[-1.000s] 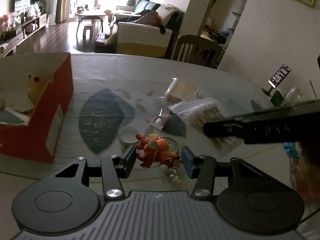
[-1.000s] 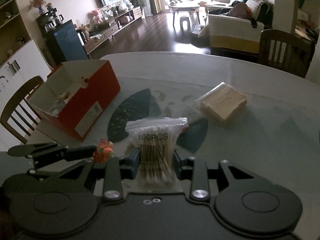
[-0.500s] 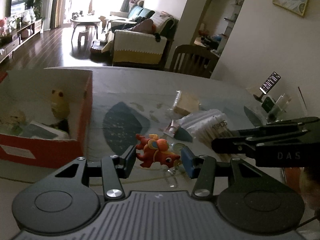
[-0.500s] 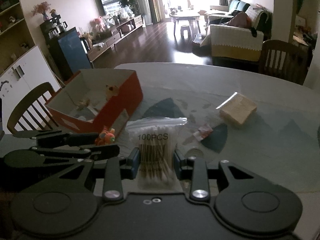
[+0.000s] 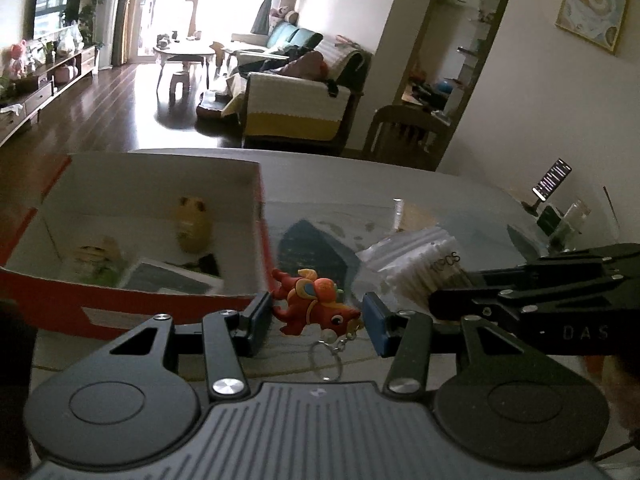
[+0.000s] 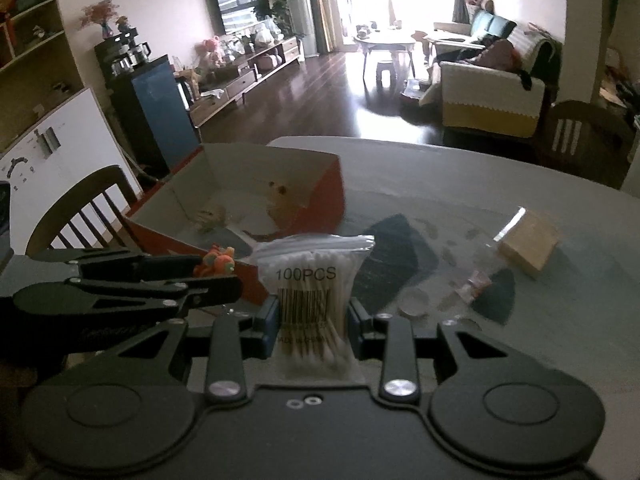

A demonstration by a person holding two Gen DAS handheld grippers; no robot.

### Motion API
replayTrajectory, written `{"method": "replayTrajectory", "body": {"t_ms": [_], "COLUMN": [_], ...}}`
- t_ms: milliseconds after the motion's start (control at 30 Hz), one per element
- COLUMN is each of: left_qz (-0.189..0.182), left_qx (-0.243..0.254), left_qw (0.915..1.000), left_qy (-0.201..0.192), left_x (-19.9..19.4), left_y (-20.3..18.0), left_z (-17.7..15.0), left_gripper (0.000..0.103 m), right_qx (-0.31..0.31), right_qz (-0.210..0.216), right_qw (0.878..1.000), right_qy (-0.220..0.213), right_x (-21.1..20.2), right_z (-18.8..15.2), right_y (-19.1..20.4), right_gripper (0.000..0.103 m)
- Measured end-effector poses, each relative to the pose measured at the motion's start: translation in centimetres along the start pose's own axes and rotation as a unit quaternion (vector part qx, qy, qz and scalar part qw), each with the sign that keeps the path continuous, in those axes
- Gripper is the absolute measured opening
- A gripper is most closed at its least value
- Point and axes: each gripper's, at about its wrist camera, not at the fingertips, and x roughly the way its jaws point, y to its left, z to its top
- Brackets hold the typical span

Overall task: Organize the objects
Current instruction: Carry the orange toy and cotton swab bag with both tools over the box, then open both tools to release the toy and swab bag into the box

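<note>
Left gripper (image 5: pixel 316 316) up off the surface (image 6: pixel 500 184) with the red dragon keychain (image 5: pixel 314 306) between its fingers (image 5: pixel 256 320): the left pad presses the toy's tail end, the right pad sits just at its snout, so it is clamped on the toy, and the key ring (image 5: pixel 325 362) dangles free below. The toy hangs just at the near right corner of the red box (image 5: pixel 132 312), close to the box's right wall. Inside that open box, a yellow figure (image 5: pixel 192 226) stands against the far wall, a pale striped figure (image 5: pixel 96 258) sits to its left, and a flat dark card (image 5: pixel 172 280) lies on the floor of the box near the front.

Right gripper (image 6: pixel 314 320) is closed on the cotton swab bag (image 6: pixel 314 280), pads pinching its lower half at the barcode, the "100PCS" label upright and the zip top fanned out above. The bag is lifted, beside the box's near right corner and right next to the left gripper. In the left wrist view the two grippers nearly meet.

Back on the surface, towards its right side: a tan wrapped block (image 6: pixel 528 244), a small red-and-white sachet (image 6: pixel 474 282), a white round cap (image 6: pixel 414 304). A phone on a stand (image 5: pixel 552 178) sits at the far right edge.
</note>
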Motion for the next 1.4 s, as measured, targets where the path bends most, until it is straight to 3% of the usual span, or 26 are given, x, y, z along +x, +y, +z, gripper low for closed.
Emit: {"method": "replayTrajectory", "body": {"t_ms": [333,633,1100,1400], "left_qz": [0.030,0.068,0.131,0.127], "left_qx": [0.009,0.019,0.064,0.070], "left_qw": [0.9994,0.9974,0.9891,0.9861], "left_qy": [-0.017,-0.015,0.023,0.081], "left_x": [-1.6,-0.4,7.0,12.3], "left_y": [5.9,11.2,16.1,17.3], "left_z": [2.4,5.6,8.6,7.5], "left_gripper": [0.049,0.049,0.049,0.049], "right_qx": [-0.042,-0.060,-0.098,-0.119], "right_qz": [0.005,0.010,-0.004,-0.004], "right_qw": [0.999,0.998,0.994,0.991], "right_qy": [-0.011,0.005,0.041,0.065], "right_x": [3.0,7.8,15.5,18.8], "right_z": [3.0,5.9,7.5,7.3], "right_y": [4.8,7.4,9.6,10.5], "right_gripper": [0.033,0.033,0.033,0.033]}}
